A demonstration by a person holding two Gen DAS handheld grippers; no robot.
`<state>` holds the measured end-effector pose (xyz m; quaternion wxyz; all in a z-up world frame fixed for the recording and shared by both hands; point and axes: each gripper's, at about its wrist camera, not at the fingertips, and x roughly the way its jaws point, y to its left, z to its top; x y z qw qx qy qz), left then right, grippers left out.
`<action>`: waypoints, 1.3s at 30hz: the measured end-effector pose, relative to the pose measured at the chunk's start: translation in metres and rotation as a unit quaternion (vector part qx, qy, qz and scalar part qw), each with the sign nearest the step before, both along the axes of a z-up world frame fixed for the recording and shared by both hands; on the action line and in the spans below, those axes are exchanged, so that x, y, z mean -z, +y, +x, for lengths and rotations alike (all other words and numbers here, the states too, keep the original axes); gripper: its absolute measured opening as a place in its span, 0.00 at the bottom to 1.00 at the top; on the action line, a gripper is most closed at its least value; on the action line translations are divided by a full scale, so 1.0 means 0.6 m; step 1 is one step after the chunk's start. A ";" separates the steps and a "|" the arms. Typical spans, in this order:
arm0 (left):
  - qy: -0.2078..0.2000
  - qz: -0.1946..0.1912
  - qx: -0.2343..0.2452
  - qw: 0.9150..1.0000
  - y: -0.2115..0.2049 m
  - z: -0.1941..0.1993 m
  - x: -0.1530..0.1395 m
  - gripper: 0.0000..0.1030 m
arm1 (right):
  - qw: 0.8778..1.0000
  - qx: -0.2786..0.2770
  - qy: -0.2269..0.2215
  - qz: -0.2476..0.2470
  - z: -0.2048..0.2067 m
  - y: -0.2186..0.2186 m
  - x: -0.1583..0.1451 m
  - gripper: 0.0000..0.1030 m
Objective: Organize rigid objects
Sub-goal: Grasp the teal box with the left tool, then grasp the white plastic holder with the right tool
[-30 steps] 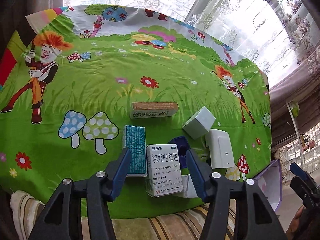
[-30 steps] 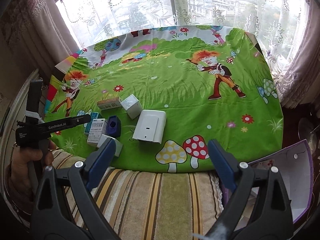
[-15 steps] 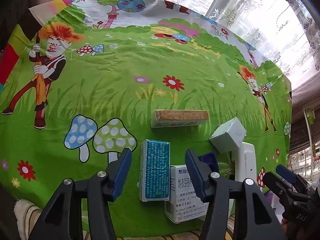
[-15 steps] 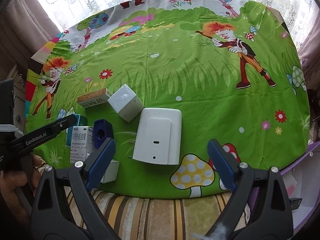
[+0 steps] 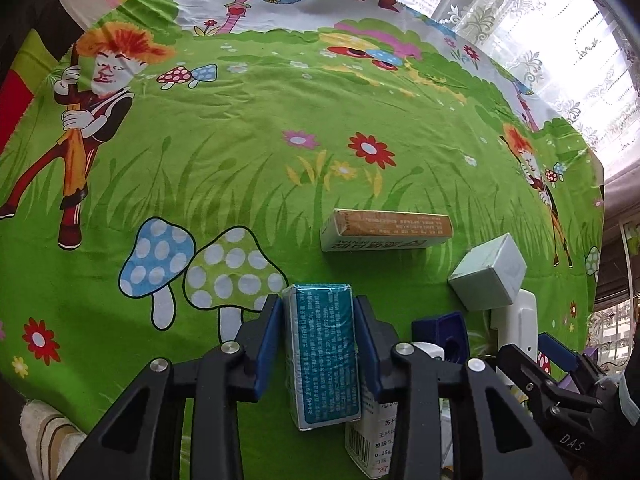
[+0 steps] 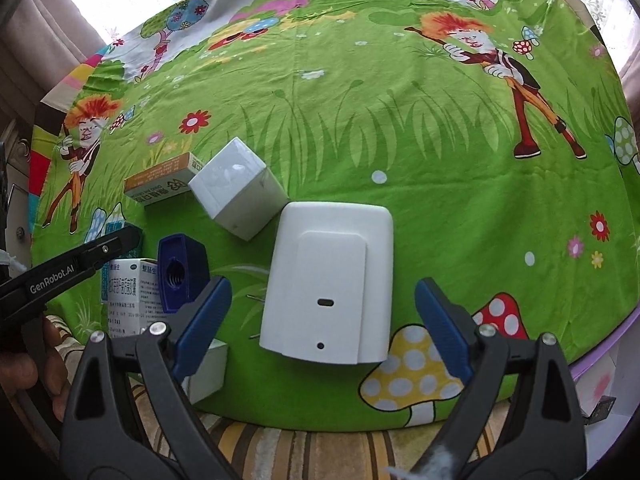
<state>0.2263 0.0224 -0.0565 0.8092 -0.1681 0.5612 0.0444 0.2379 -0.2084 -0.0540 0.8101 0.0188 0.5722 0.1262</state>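
My left gripper (image 5: pixel 318 344) is shut on the teal medicine box (image 5: pixel 322 356), its blue pads pressed to the box's two long sides on the green cartoon cloth (image 5: pixel 240 160). Just right of it lies a white medicine box (image 5: pixel 374 436) and a dark blue cap (image 5: pixel 440 330). An orange-topped box (image 5: pixel 386 230) and a white cube (image 5: pixel 488 272) lie farther off. My right gripper (image 6: pixel 322 312) stands open, its fingers on either side of the near end of a white plastic device (image 6: pixel 330 284), not touching it.
The cloth (image 6: pixel 400 100) spreads wide beyond the objects. A striped towel (image 6: pixel 320 452) edges the near side. A purple-rimmed box (image 6: pixel 616 344) sits at the right. A person's hand (image 6: pixel 24 376) holds the left gripper's handle. Curtains hang behind.
My left gripper moved left from over the white medicine box onto the teal box and shut on it. My right gripper came down and closer to the white device, still open.
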 end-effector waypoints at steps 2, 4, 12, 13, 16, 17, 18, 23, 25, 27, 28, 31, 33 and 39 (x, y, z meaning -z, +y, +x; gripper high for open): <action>-0.005 -0.003 -0.003 1.000 0.002 -0.003 0.000 0.35 | 1.000 -0.001 0.001 -0.001 0.004 0.001 0.004 0.92; -0.008 -0.005 -0.007 1.000 0.004 -0.008 -0.001 0.35 | 1.000 0.001 0.002 -0.003 0.009 0.002 0.008 0.87; -0.032 -0.023 -0.038 0.998 0.028 -0.039 -0.014 0.35 | 1.000 -0.010 -0.001 0.011 0.011 0.003 0.010 0.67; -0.037 -0.026 -0.044 0.998 0.033 -0.044 -0.017 0.35 | 1.000 -0.009 -0.005 0.013 0.008 0.002 0.008 0.66; -0.049 -0.041 -0.062 0.996 0.047 -0.063 -0.023 0.35 | 1.000 -0.003 -0.020 0.023 0.001 -0.006 -0.003 0.66; -0.053 -0.046 -0.069 0.995 0.052 -0.069 -0.025 0.35 | 0.999 -0.001 -0.026 0.026 -0.002 -0.008 -0.008 0.66; -0.058 -0.051 -0.076 0.994 0.057 -0.076 -0.027 0.35 | 0.999 -0.001 -0.031 0.028 -0.007 -0.011 -0.013 0.65; -0.081 -0.069 -0.092 0.990 0.069 -0.108 -0.042 0.35 | 0.998 -0.006 -0.053 0.033 -0.029 -0.018 -0.031 0.64; -0.086 -0.070 -0.090 0.990 0.065 -0.116 -0.048 0.35 | 0.997 -0.006 -0.063 0.038 -0.037 -0.022 -0.038 0.57; -0.091 -0.065 -0.085 0.990 0.057 -0.122 -0.054 0.35 | 0.997 -0.006 -0.071 0.040 -0.045 -0.027 -0.047 0.52; -0.093 -0.063 -0.081 0.990 0.054 -0.123 -0.056 0.35 | 0.997 -0.006 -0.072 0.039 -0.048 -0.028 -0.048 0.52; -0.094 -0.058 -0.074 0.991 0.045 -0.124 -0.058 0.35 | 0.997 -0.006 -0.065 0.047 -0.050 -0.033 -0.045 0.52; -0.093 -0.058 -0.072 0.991 0.044 -0.124 -0.056 0.35 | 0.998 -0.006 -0.052 0.043 -0.047 -0.034 -0.036 0.52; -0.089 -0.058 -0.067 0.992 0.041 -0.121 -0.051 0.35 | 0.999 -0.016 -0.028 0.031 -0.041 -0.025 -0.019 0.67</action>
